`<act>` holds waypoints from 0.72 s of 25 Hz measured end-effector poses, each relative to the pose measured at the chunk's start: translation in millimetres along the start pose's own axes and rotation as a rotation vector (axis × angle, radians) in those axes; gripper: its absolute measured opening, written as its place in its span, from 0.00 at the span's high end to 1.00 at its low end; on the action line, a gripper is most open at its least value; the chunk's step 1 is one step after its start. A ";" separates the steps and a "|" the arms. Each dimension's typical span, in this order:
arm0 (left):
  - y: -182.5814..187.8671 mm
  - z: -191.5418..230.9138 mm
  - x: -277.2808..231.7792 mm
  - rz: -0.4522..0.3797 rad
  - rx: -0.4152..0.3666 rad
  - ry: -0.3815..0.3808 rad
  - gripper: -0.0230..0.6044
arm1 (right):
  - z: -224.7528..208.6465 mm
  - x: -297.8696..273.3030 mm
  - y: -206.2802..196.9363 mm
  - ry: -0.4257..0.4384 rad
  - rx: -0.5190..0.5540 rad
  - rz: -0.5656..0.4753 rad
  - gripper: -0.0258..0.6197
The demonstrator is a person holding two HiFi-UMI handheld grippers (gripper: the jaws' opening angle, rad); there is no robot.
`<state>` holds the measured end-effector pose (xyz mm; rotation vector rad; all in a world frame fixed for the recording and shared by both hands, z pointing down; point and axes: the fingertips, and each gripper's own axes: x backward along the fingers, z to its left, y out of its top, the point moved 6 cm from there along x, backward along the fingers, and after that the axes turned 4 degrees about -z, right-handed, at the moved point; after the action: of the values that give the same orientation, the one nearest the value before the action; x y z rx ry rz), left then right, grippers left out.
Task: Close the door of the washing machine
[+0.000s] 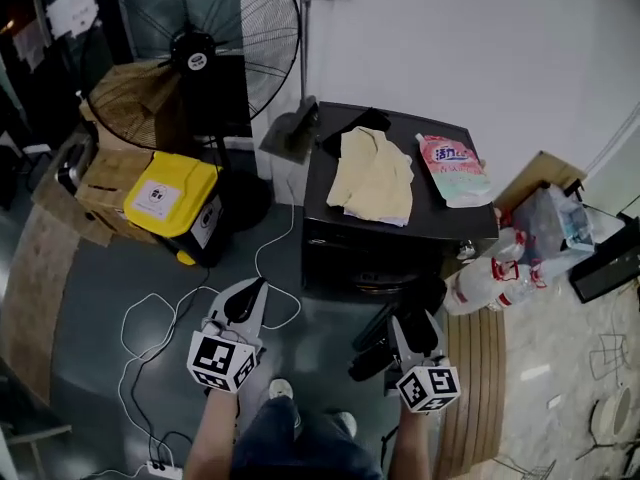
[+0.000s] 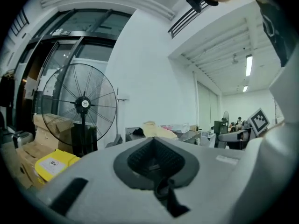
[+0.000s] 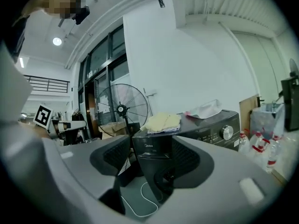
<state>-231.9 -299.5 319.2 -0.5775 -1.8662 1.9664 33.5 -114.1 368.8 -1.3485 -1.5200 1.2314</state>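
Note:
The dark front-loading washing machine (image 1: 400, 223) stands ahead of me against the white wall. A yellow cloth (image 1: 372, 176) and a pink detergent bag (image 1: 452, 168) lie on its top. Its dark door (image 1: 375, 343) swings out from the front toward me, standing open. My right gripper (image 1: 418, 320) hangs just right of the door's edge, open and empty. In the right gripper view the machine (image 3: 205, 129) shows through the gap of that gripper (image 3: 152, 157). My left gripper (image 1: 245, 303) hovers over the floor left of the machine, shut on nothing; in its own view the pads (image 2: 156, 157) meet.
A large standing fan (image 1: 205, 38) is at the back left, with cardboard boxes (image 1: 110, 178) and a yellow bin (image 1: 172, 198) beside it. White cable (image 1: 150, 318) loops over the grey floor. Plastic bottles (image 1: 490, 283) lie right of the machine. A dustpan (image 1: 292, 128) leans by the wall.

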 end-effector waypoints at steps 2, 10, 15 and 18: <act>-9.0 1.4 -23.2 0.018 0.017 -0.035 0.96 | -10.9 -4.6 -2.2 -0.041 0.003 0.016 0.54; -57.5 -32.2 -83.3 0.066 0.057 -0.203 0.96 | -59.5 8.6 -32.1 -0.202 -0.006 0.031 0.54; -80.8 -59.7 -103.3 0.126 0.061 -0.306 0.96 | -78.3 31.7 -69.6 -0.306 -0.063 0.077 0.55; -109.6 -73.1 -111.0 0.156 0.071 -0.352 0.96 | -83.5 46.8 -112.8 -0.352 -0.099 0.126 0.55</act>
<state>-100.7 -289.9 430.3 -0.3843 -1.9903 2.3536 75.0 -51.4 496.2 -1.3594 -1.7783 1.5542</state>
